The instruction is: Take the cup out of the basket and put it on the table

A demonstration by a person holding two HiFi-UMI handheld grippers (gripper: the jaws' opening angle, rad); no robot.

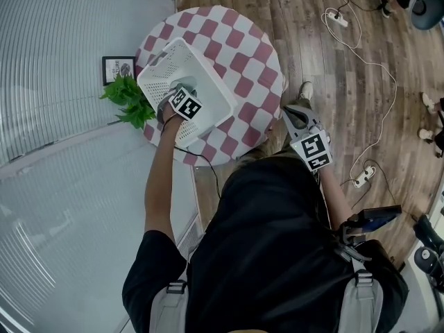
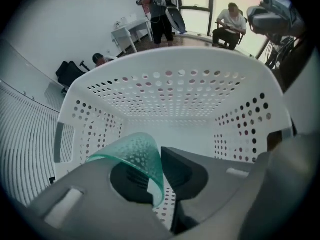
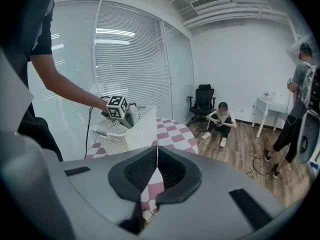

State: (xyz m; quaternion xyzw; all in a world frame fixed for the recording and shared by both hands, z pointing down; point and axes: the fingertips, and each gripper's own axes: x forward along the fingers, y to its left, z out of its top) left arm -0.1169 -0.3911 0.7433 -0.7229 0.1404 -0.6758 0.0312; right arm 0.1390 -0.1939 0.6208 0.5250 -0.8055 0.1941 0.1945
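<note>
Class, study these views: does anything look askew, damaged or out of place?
Only the green cup: inside the white basket, the left gripper pinches its thin wall, and the rim looks squeezed out of round. Nothing spilled.

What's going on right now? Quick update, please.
Left gripper shut on wall of green cup, inside white basket. Right gripper shut, empty, off the table. Nothing blocking.

Office: swivel chair, blinds
</note>
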